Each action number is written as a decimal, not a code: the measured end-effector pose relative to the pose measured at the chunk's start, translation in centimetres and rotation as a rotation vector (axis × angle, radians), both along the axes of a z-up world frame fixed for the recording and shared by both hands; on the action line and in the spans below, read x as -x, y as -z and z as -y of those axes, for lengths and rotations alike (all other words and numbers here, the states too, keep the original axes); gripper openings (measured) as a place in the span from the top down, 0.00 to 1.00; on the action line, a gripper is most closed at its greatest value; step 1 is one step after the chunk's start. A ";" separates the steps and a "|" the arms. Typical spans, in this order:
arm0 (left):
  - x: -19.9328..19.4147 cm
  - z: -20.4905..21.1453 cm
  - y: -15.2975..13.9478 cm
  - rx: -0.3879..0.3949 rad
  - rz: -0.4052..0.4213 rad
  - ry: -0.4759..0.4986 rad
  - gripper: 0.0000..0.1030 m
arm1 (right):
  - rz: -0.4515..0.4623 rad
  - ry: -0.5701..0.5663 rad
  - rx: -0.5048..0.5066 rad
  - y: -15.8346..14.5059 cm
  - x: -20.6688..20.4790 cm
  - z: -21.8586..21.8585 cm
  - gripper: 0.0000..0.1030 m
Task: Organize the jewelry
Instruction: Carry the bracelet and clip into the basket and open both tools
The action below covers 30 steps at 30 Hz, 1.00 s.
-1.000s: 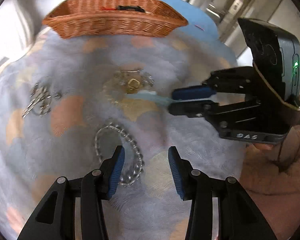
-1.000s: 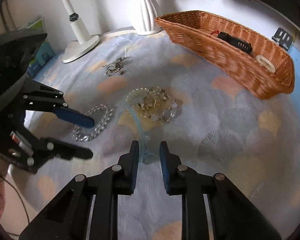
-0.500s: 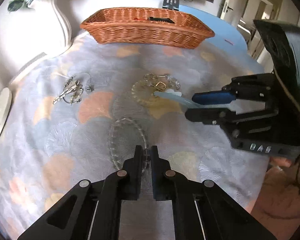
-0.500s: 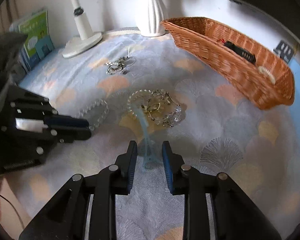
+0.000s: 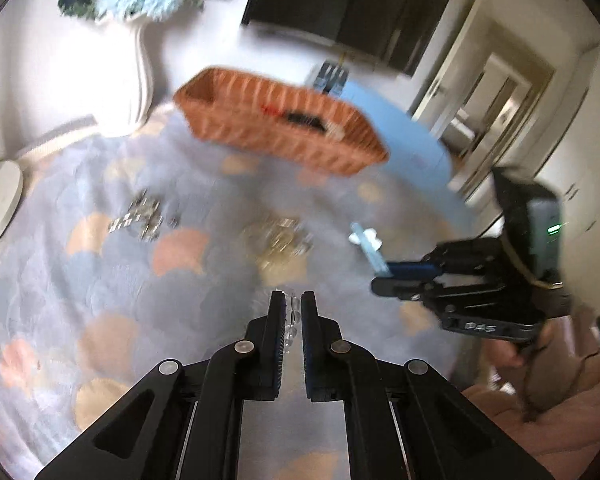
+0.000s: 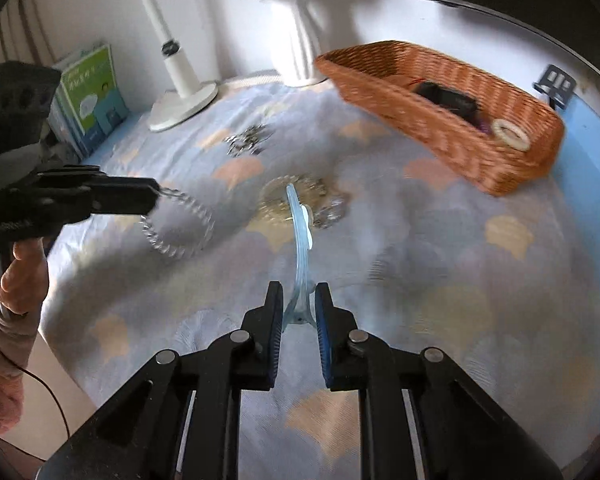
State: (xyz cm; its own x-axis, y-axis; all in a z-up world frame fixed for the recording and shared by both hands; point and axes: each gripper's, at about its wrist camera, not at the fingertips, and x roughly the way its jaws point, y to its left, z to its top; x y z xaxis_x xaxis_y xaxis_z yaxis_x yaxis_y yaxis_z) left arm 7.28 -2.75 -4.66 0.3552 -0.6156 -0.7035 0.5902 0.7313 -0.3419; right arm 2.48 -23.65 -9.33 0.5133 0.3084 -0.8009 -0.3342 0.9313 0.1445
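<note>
Both tools newly raised, apparently gripping bracelet (image 6: 178, 224) and clip (image 6: 300, 240).

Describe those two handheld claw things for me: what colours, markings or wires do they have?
Both are matte black, with two straight fingers lined in ribbed blue pads and silver rivets at the joints. The right gripper carries white lettering and a green light on its boxy top. At the left gripper, a thin black cable hangs near a pink sleeve.

Clear bead bracelet (image 6: 178, 222) and pale blue hair clip (image 6: 300, 240), both lifted off cloth
</note>
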 end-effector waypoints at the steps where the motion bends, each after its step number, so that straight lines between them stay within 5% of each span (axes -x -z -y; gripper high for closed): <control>1: -0.1 -0.1 -0.6 0.026 0.001 0.005 0.93 | 0.000 0.007 -0.017 -0.3 0.0 0.5 0.83; 9: -2.1 2.2 -5.0 0.084 0.067 0.027 0.93 | 0.048 0.060 -0.080 -3.1 0.1 3.5 0.83; 19: -10.7 9.4 -10.8 0.068 0.177 0.062 0.92 | 0.144 0.179 -0.082 -7.8 -4.1 9.8 0.83; 25: -16.8 13.4 -10.4 0.082 0.148 0.054 0.92 | 0.162 0.238 -0.061 -9.1 -9.4 12.7 0.83; 30: -22.2 14.1 -7.3 0.112 0.063 -0.019 0.92 | 0.113 0.260 -0.077 -8.2 -15.2 14.4 0.83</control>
State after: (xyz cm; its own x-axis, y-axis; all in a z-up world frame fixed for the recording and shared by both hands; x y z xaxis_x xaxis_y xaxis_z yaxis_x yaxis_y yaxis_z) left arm 29.50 -16.84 2.62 0.4086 -0.6818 -0.6068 0.5997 0.7018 -0.3846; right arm 17.67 -38.05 -1.10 0.6678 0.2127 -0.7133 -0.1040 0.9756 0.1936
